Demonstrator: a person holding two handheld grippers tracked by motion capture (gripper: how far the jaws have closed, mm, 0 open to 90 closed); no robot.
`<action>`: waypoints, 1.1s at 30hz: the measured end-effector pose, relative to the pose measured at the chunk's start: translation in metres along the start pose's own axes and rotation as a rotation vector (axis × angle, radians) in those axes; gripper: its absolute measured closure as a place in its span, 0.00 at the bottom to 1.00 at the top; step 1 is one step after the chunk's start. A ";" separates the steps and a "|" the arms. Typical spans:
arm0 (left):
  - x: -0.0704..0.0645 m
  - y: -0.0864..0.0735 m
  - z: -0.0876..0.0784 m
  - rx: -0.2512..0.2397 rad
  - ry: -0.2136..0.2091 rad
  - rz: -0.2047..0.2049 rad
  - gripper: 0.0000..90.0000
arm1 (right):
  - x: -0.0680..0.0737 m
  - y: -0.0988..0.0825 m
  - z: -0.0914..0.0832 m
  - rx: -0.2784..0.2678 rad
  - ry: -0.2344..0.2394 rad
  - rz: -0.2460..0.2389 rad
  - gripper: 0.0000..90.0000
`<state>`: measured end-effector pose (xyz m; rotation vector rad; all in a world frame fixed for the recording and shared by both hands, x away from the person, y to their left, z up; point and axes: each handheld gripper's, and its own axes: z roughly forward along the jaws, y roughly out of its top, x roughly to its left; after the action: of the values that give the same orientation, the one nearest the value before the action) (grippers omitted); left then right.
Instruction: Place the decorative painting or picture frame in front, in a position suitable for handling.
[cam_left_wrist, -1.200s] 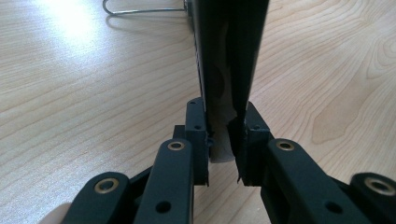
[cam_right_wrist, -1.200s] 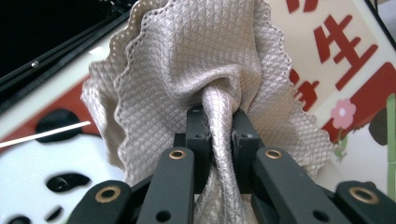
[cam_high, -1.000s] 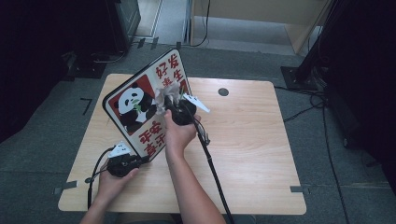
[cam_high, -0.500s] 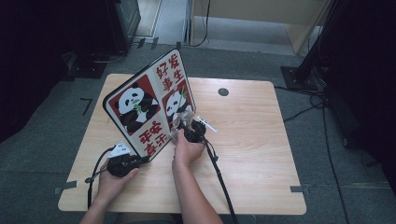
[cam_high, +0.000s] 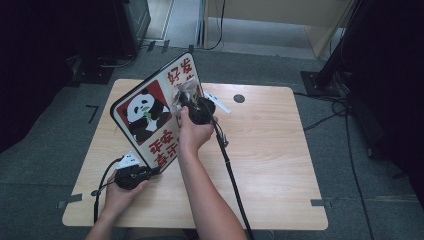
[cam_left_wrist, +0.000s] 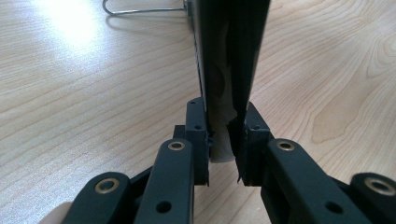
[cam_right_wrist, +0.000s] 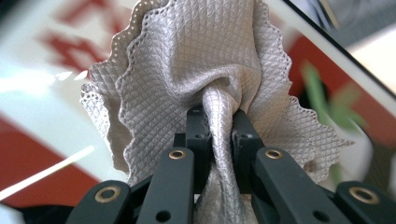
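While the left gripper (cam_high: 150, 172) clamps its fingers on the lower corner of the panda sign (cam_high: 150, 117), propping it tilted on the counter (cam_high: 280, 150) at centre left of the high view, the right gripper (cam_high: 186, 97) pinches a grey cloth (cam_right_wrist: 205, 56) in closed fingers against the sign's upper face; the sign's long axis climbs toward upper right, cloth hand nearer the top

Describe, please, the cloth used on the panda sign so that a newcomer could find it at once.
Start at the wooden table and find the tilted panda sign standing on it. Against the upper right part of its face is a pale grey cloth, bunched in the right tongs. Its fine diamond weave and scalloped edge set it apart from the glossy red, white and black sign.
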<state>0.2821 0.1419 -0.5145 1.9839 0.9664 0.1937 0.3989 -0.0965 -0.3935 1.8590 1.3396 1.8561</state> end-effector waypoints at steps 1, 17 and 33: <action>0.000 0.000 0.000 0.000 -0.001 -0.001 0.87 | 0.002 0.002 0.000 -0.002 0.005 -0.020 0.91; 0.000 0.000 0.000 0.000 0.001 0.003 0.87 | -0.112 -0.053 0.008 0.140 -0.275 0.203 0.91; -0.001 0.000 0.000 0.001 0.001 0.004 0.87 | -0.023 0.036 0.021 0.030 -0.068 -0.061 0.90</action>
<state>0.2818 0.1414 -0.5144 1.9872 0.9640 0.1967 0.4375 -0.1238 -0.3892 1.8561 1.3924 1.7364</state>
